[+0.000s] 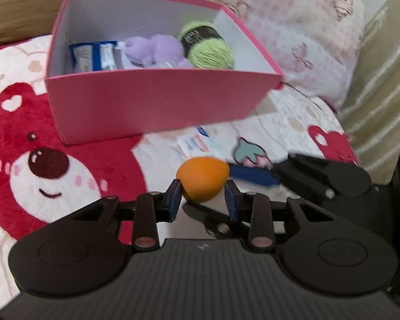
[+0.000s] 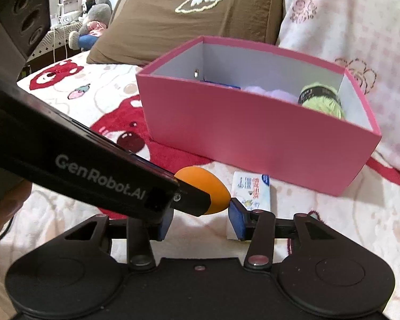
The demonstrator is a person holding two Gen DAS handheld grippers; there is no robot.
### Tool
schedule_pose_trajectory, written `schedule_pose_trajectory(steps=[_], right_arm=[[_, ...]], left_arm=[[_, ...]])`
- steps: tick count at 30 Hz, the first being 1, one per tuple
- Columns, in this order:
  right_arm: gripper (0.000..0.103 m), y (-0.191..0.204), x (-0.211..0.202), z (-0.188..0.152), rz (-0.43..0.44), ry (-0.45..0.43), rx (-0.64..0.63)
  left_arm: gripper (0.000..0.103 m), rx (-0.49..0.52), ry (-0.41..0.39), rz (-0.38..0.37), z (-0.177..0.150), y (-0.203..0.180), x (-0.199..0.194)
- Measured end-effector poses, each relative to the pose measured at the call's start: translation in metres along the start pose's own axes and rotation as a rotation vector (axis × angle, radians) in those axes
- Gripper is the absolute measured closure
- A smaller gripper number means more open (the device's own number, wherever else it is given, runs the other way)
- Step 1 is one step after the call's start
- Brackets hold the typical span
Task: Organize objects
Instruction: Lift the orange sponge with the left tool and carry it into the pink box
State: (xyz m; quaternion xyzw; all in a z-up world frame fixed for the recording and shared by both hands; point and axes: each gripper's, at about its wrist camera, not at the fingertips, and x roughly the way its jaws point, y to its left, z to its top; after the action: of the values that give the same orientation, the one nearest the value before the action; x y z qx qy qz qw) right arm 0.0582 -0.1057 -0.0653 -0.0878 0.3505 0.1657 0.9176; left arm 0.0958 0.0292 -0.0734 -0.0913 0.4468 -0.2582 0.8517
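1. Gripping an orange egg (image 1: pixel 202 178), the left tongs (image 1: pixel 204 200) press it from both sides above the bed (image 1: pixel 66 186).
2. The right tongs (image 2: pixel 200 220) stand apart; one pad (image 2: pixel 237 218) sits at the egg's tip, and whether it touches is unclear.
3. A white packet (image 2: pixel 250 189) lies just beyond.
4. The pink box (image 1: pixel 157 106) holds green yarn (image 1: pixel 208 45), a purple plush (image 1: pixel 154 50) and blue packs (image 1: pixel 93 56).

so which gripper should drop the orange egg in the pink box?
Left. The left gripper is already shut on the orange egg, facing the pink box. The right gripper is open and holds nothing.
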Motion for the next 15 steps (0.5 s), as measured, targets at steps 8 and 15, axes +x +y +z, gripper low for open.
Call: schedule_pose_trajectory(steps=[8,15], right_arm=[[0.045,0.006,-0.027,0.008,0.0,-0.023,-0.033],[0.045,0.012,-0.045,0.023,-0.028,-0.065,-0.079]], left_arm=[[0.07,0.044,-0.003,0.025,0.006,-0.015,-0.024],[0.07,0.022,-0.026,-0.006,0.017,-0.013,-0.041]])
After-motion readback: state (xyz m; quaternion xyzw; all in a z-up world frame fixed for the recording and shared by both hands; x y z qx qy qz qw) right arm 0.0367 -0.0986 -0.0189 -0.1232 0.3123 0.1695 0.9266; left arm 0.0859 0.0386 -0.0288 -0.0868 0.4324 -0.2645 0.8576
